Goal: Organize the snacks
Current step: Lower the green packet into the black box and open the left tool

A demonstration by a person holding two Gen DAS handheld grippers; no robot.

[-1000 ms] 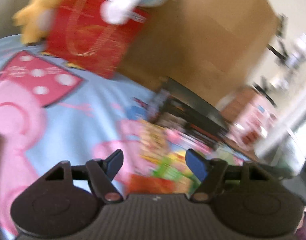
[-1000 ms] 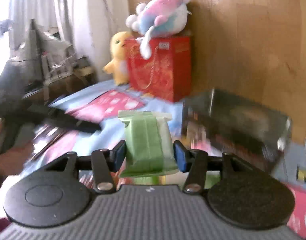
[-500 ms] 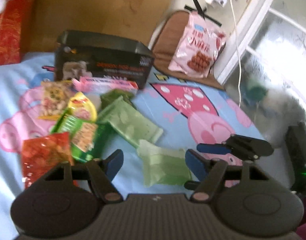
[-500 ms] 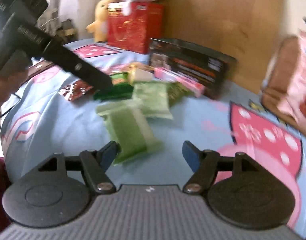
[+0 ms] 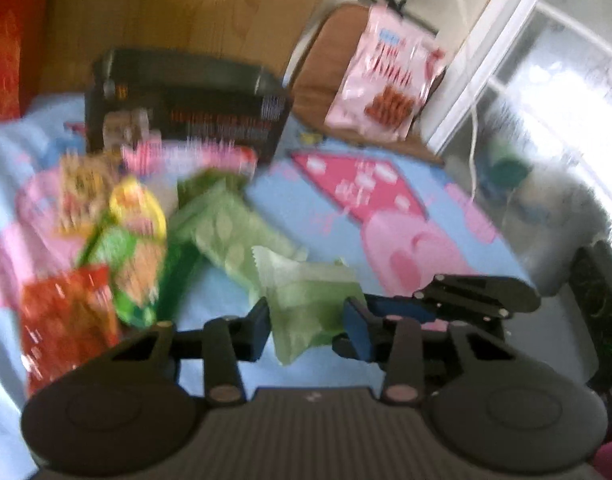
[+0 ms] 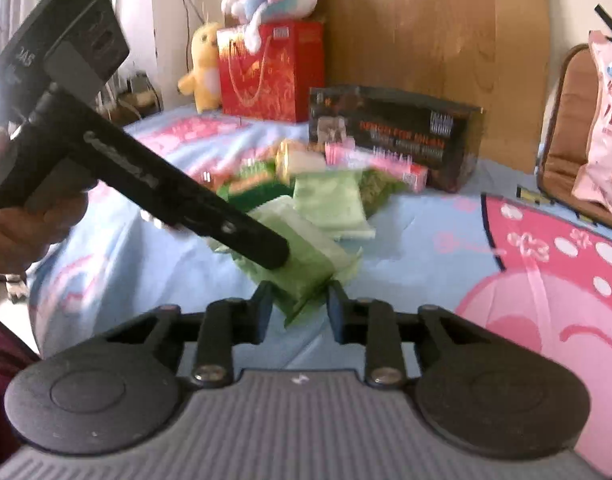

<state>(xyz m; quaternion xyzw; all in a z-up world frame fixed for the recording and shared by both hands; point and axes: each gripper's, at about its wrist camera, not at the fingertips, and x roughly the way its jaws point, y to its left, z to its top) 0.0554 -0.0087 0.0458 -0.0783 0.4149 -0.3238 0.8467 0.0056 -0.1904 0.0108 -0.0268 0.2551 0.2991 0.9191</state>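
Both claws are closing on the same pale green snack packet [image 5: 306, 300], which is lying on the cartoon-print bed sheet [image 5: 338, 216] just in front of the snack pile [image 5: 117, 232] by the black box [image 5: 185, 108]. The left claw [image 5: 308, 322] is straddling one end and the right claw [image 6: 299, 306] the other, pads seemingly touching the wrapper. Judging by this, the packet sits apart from the pile so that it can be taken alone.
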